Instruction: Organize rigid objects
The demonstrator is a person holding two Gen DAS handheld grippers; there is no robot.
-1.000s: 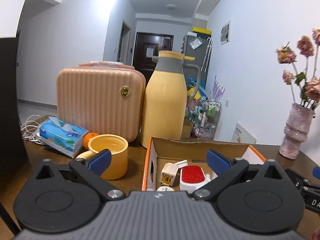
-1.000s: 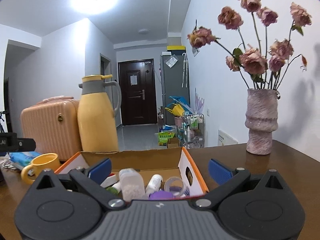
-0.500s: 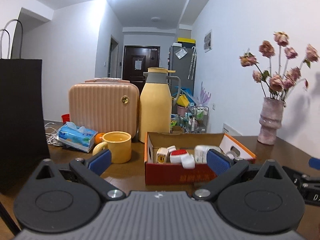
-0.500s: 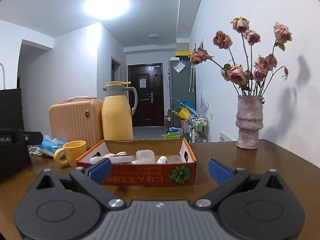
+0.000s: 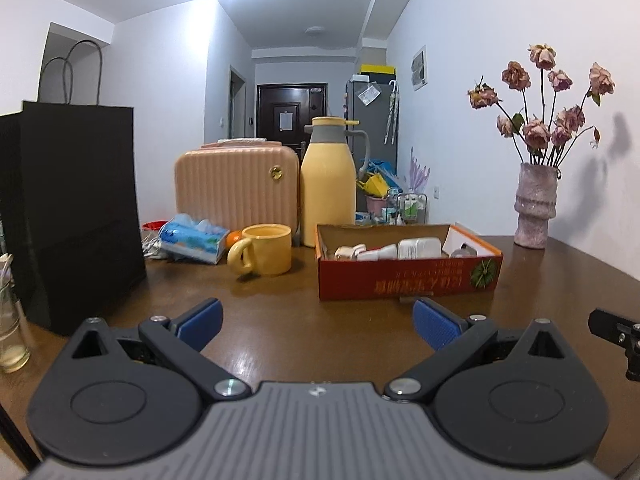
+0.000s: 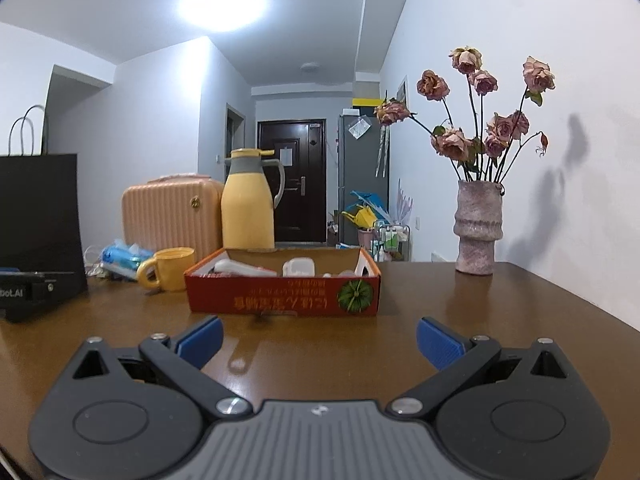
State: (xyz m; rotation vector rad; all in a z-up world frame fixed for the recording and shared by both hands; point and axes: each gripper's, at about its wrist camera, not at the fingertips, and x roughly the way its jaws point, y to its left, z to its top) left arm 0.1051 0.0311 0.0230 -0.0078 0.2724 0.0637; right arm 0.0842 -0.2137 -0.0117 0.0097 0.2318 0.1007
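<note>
A red cardboard box (image 5: pixel 408 280) (image 6: pixel 284 298) sits on the brown table and holds several small rigid items, mostly white bottles and plugs (image 5: pixel 418 248) (image 6: pixel 298 268). My left gripper (image 5: pixel 316 326) is open and empty, low over the table, well back from the box's front. My right gripper (image 6: pixel 318 340) is open and empty, also back from the box. The right gripper's body shows at the right edge of the left wrist view (image 5: pixel 618 332). The left gripper's body shows at the left edge of the right wrist view (image 6: pixel 28 292).
A yellow mug (image 5: pixel 266 250), a yellow thermos jug (image 5: pixel 328 184), a peach case (image 5: pixel 236 192) and a tissue pack (image 5: pixel 192 238) stand left of and behind the box. A black paper bag (image 5: pixel 68 208) stands at the left. A vase of dried roses (image 5: pixel 536 208) stands at the right.
Both grippers have pulled back from above the box toward the table's near side and dropped lower. Both stay open and empty.
</note>
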